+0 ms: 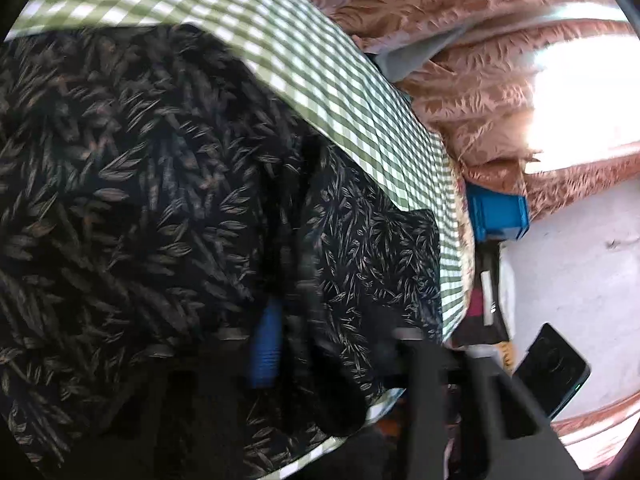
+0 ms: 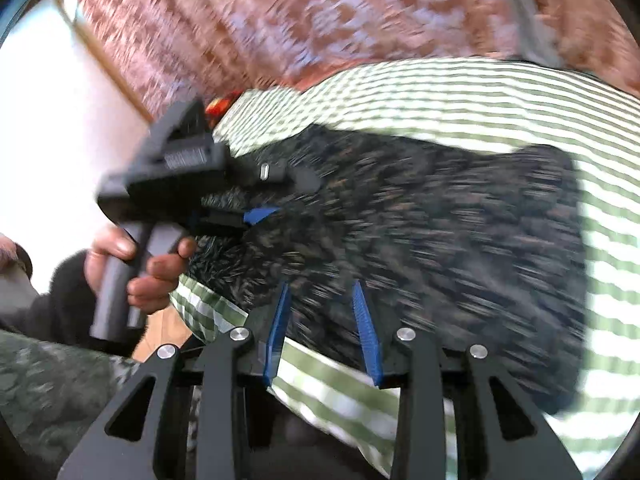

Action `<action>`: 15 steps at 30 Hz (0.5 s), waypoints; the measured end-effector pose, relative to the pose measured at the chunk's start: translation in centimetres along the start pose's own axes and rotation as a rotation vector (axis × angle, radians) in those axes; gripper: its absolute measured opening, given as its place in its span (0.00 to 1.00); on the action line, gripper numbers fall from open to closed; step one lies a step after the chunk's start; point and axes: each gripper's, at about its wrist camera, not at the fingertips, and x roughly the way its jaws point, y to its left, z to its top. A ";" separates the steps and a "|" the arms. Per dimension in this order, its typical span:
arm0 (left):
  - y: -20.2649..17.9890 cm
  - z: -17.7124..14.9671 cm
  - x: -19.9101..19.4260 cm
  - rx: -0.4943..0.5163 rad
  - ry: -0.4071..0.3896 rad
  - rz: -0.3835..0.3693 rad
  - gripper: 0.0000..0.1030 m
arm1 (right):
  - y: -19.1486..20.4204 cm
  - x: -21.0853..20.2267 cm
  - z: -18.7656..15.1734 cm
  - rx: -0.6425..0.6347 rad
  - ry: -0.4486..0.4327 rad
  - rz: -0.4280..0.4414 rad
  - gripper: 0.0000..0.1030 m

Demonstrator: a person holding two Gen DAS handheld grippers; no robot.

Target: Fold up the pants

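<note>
The pants (image 2: pixel 420 248), dark fabric with a leaf print, are lying on the green-checked cover (image 2: pixel 460 92) of the bed, spread across its middle and reaching toward the near edge. In the left wrist view the pants (image 1: pixel 140 184) are filling most of the frame, bunched in folds, with checked cover (image 1: pixel 328 80) showing beyond them.

The left gripper (image 2: pixel 256 216) is sitting at the left edge of the pants, held by the person's hand (image 2: pixel 136 264); its blue pad is pressing into the fabric. In its own view one blue finger (image 1: pixel 266 344) is half buried in cloth, so the jaws are reading as closed on the pants.

The right gripper (image 2: pixel 324 320) is hovering above the near edge of the pants, jaws standing apart, nothing between them. Both views are motion-blurred.
</note>
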 end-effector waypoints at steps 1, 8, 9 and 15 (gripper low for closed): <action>-0.4 0.0 -0.1 0.020 -0.012 0.009 0.11 | -0.8 -1.3 -0.4 0.017 -0.003 -0.003 0.33; -5.6 0.4 -4.3 0.163 -0.128 -0.176 0.11 | -4.1 -4.4 -4.7 0.130 0.081 -0.027 0.33; -6.0 0.5 -4.8 0.170 -0.138 -0.197 0.11 | -4.1 -4.0 -4.8 0.138 0.083 -0.019 0.34; -5.1 -0.2 -5.6 0.182 -0.160 -0.159 0.11 | -4.9 -2.1 -4.3 0.223 0.018 -0.019 0.49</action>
